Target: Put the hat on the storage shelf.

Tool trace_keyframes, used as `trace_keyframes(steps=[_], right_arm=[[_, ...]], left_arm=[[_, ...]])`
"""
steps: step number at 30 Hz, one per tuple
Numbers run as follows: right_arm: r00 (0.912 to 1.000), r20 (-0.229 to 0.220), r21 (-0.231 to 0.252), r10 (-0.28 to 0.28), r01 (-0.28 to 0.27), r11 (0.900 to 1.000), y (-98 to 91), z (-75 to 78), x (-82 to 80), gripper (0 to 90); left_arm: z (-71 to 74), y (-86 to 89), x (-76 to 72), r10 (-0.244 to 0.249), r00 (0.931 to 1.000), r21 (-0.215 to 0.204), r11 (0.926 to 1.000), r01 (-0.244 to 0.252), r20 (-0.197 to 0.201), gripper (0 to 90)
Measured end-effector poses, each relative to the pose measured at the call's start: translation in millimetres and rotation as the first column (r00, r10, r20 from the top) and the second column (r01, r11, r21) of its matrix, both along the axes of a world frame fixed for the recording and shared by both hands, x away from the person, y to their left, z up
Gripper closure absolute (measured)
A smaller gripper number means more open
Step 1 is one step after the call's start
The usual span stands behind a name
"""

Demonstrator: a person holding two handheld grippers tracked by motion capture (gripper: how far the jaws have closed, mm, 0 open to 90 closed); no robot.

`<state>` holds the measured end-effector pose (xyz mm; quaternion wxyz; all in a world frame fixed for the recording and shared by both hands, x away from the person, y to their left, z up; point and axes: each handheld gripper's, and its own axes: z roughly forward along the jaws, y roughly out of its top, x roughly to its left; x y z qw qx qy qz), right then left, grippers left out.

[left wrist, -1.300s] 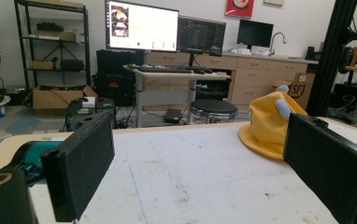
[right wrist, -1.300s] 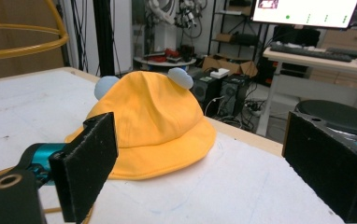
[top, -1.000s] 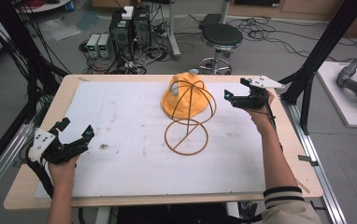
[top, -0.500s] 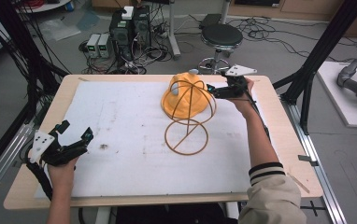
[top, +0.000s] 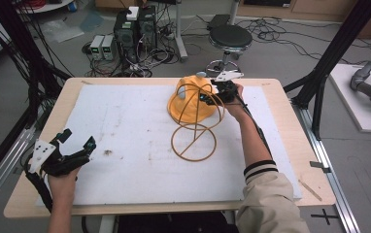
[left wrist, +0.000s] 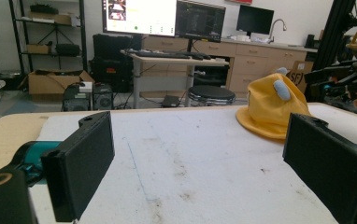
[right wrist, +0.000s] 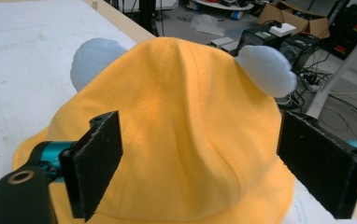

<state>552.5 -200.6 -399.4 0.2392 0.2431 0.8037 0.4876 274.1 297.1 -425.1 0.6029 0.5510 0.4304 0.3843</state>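
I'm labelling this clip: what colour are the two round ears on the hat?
Pale blue-grey ears on a yellow hat; the right gripper view shows them best.

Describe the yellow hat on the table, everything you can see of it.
The yellow hat is a soft fabric bucket hat with a floppy brim, stitched crown panels and two pale grey-blue ear-like pads on top. It sits crown up on the white mat at the far side, beside a wire stand. The right gripper, jaws open, hovers at its crown.

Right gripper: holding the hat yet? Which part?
Nothing held. The right gripper is open, jaws either side of the yellow hat's crown, not closed on it. The left gripper is open too.
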Motion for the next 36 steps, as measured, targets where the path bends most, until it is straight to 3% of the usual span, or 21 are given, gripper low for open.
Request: trace_keyframes(steps=[6,7,10,15,16,18,20,21,22,25,30,36], right_arm=[[0.9992,0.004,0.005,-0.041,0.041,0.9992,6.6,-3.6,3.4,25.9],[0.9986,-0.020,-0.006,-0.049,0.049,0.9988,8.8,-3.1,4.4,26.1],[0.9993,-0.001,-0.036,-0.037,0.036,0.9987,17.0,1.3,6.8,28.4],[0.9985,0.002,-0.081,-0.055,0.055,0.9951,25.8,1.5,10.9,39.9],[0.9982,0.004,-0.097,-0.061,0.061,0.9934,28.5,0.3,11.9,46.7],[0.9979,0.018,-0.111,-0.062,0.063,0.9918,29.4,0.1,12.2,50.5],[0.9980,0.042,-0.140,-0.047,0.053,0.9888,35.1,-2.0,11.3,67.1],[0.9980,0.042,-0.140,-0.047,0.053,0.9888,35.1,-2.0,11.3,67.1],[0.9979,0.040,-0.157,-0.051,0.056,0.9859,38.0,-4.0,11.5,79.3],[0.9976,0.006,-0.122,-0.070,0.070,0.9900,38.4,-5.2,11.7,87.1],[0.9954,-0.036,-0.063,-0.089,0.087,0.9942,32.5,-2.3,13.9,88.5],[0.9889,-0.062,0.009,-0.135,0.136,0.9907,22.1,6.8,14.4,88.5]], left_arm=[[-0.9,0.7,-2.1,-0.003,1.0000,-0.008,1.0000,0.003,-0.004,9.4],[-1.2,0.5,-2.0,-0.002,1.0000,-0.009,1.0000,0.002,-0.005,9.4],[-2.0,0.1,-1.9,-0.004,1.0000,-0.013,0.9999,0.004,-0.005,9.4],[-2.5,2.8,-3.6,-0.002,1.0000,-0.015,0.9999,0.002,-0.007,9.4],[-2.6,4.0,-4.5,0.000,1.0000,-0.016,0.9999,0.000,-0.007,9.4],[-3.2,5.9,-5.5,0.003,1.0000,-0.021,0.9998,-0.003,-0.007,9.4],[-3.8,8.4,-7.2,0.007,0.9999,-0.023,0.9997,-0.007,-0.011,9.4],[-3.8,8.4,-7.2,0.007,0.9999,-0.023,0.9997,-0.007,-0.011,9.4],[-4.0,8.9,-7.7,0.010,0.9999,-0.028,0.9996,-0.010,-0.008,9.4],[-3.7,10.9,-10.5,0.015,0.9999,-0.026,0.9996,-0.015,-0.007,9.4],[-3.9,11.4,-11.8,0.018,0.9998,-0.024,0.9995,-0.019,-0.007,9.4],[-4.0,10.9,-11.9,0.015,0.9998,-0.020,0.9997,-0.015,-0.010,9.4]])
